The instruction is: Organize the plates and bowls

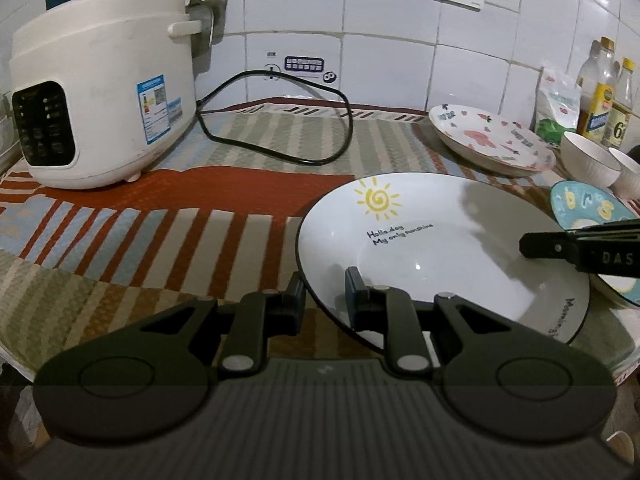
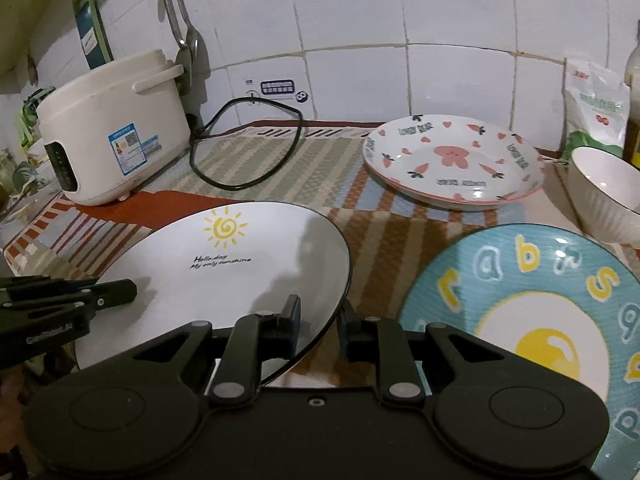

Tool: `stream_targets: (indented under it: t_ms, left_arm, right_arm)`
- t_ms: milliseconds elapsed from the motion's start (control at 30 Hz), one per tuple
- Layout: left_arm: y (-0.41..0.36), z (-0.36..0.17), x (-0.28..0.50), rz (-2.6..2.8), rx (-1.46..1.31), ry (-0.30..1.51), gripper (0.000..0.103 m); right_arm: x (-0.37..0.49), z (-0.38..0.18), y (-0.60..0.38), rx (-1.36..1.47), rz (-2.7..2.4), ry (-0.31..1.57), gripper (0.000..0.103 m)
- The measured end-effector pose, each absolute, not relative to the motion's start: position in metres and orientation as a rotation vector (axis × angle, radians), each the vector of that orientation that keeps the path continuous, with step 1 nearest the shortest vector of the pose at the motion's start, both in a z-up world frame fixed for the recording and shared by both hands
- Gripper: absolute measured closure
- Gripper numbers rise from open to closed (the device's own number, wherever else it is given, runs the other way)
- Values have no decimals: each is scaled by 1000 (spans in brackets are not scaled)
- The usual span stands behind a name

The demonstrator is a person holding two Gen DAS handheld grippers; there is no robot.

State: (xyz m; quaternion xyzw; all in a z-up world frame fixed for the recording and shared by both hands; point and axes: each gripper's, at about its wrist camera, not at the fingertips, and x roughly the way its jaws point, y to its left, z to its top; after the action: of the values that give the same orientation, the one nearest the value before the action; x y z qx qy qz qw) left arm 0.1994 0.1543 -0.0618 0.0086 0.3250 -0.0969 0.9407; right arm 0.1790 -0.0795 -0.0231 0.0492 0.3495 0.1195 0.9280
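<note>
A white sun plate [image 1: 460, 240] with a black rim is held between both grippers, tilted above the striped mat. My left gripper [image 1: 326, 300] straddles its near-left rim, one finger under and one on top, shut on it. My right gripper [image 2: 320, 320] grips the opposite rim [image 2: 332, 300] the same way. The plate also shows in the right wrist view [image 2: 240, 272]. A blue egg plate [image 2: 540, 320] lies to the right, a pink rabbit plate [image 2: 452, 160] behind it, and a white bowl [image 2: 608, 192] at the far right.
A white rice cooker [image 1: 100, 92] stands at the back left with its black cord [image 1: 280, 128] looped on the mat. Oil bottles [image 1: 600, 88] and a bag stand at the back right. A second white bowl [image 1: 630, 176] sits by the first. The tiled wall is close behind.
</note>
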Motion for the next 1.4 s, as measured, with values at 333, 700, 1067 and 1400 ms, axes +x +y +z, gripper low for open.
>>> stream_targets:
  t_ms: [333,700,1067,1400]
  left_arm:
    - [145,-70,211,-185,-6,671,84]
    - [139,-71,206,-198,-31,673,84]
    - [133,-66,204,-133,18,658,79]
    - [95,-10,158,-210,111,537,39]
  right_arm:
    - [193,-25,-77,1,233,704,78]
    - [212,-21,-74,-149,232,751,72]
    - [178,5,-59,-412,221,618,31]
    - [116,40,-160,-84,245,587,31]
